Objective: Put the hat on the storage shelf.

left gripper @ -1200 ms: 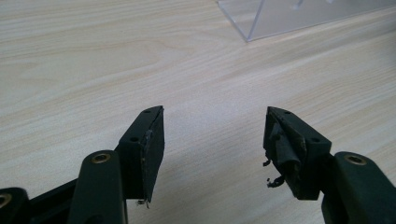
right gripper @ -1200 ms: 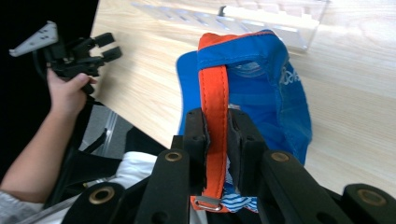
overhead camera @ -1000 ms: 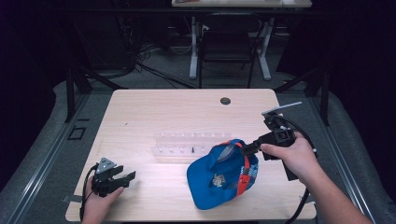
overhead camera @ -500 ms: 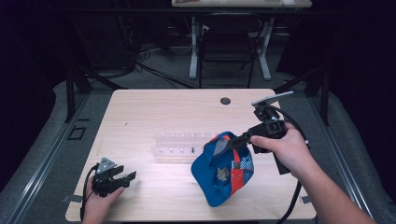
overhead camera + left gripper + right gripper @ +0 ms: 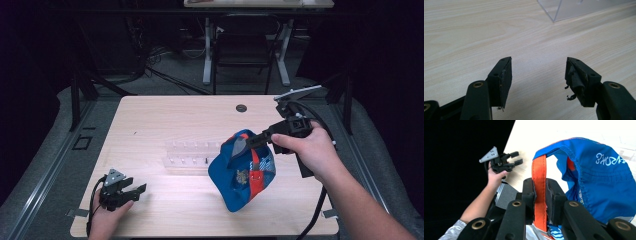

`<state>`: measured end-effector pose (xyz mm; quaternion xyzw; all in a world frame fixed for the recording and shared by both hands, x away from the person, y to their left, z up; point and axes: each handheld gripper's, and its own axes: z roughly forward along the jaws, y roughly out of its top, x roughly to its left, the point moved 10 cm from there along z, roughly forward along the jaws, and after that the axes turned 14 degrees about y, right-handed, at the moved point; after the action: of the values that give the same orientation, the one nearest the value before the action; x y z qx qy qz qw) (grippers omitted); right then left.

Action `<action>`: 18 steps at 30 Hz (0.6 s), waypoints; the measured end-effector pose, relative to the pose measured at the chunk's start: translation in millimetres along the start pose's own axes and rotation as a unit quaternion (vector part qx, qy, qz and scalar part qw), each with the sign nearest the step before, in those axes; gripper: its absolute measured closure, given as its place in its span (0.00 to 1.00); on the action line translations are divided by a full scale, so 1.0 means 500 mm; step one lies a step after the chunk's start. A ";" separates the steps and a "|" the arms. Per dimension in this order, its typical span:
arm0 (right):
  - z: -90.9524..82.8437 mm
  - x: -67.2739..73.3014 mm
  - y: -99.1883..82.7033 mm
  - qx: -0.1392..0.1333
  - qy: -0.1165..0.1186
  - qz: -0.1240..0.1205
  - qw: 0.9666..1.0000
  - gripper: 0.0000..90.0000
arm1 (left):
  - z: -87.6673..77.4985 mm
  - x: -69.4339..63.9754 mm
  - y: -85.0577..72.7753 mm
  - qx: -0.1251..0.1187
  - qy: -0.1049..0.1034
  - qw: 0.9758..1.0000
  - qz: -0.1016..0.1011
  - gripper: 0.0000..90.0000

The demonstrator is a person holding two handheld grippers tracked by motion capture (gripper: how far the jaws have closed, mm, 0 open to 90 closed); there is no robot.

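Left claw (image 5: 539, 82) low over tabletop (image 5: 474, 32), two black jaws rising from bottom edge, standing apart, nothing between them. Bare pale wood grain shows through gap. Inner pad on right-hand jaw worn, frayed black scraps hanging from lower edge; left-hand jaw's pad flat, small fleck at bottom corner. Brass-coloured pivot pins visible on both linkages. Clear plastic box (image 5: 584, 8) at top right, corner pointing toward claw, well apart from jaws, resting on tabletop.
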<state>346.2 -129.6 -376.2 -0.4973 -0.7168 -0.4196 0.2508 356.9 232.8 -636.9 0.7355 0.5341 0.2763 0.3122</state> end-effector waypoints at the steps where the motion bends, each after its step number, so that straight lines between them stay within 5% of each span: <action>1: -0.001 0.003 0.004 -0.004 0.003 0.001 1.000 0.87 | 0.000 -0.001 0.000 0.001 0.000 1.000 0.000 0.43; 18: -0.009 0.054 0.057 -0.020 0.020 -0.005 1.000 0.87 | -0.007 -0.019 0.007 -0.006 -0.009 1.000 0.011 0.43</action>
<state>362.3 -115.4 -343.0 -0.4907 -0.7053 -0.4448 0.2528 353.6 223.4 -632.7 0.7416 0.5217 0.2764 0.3186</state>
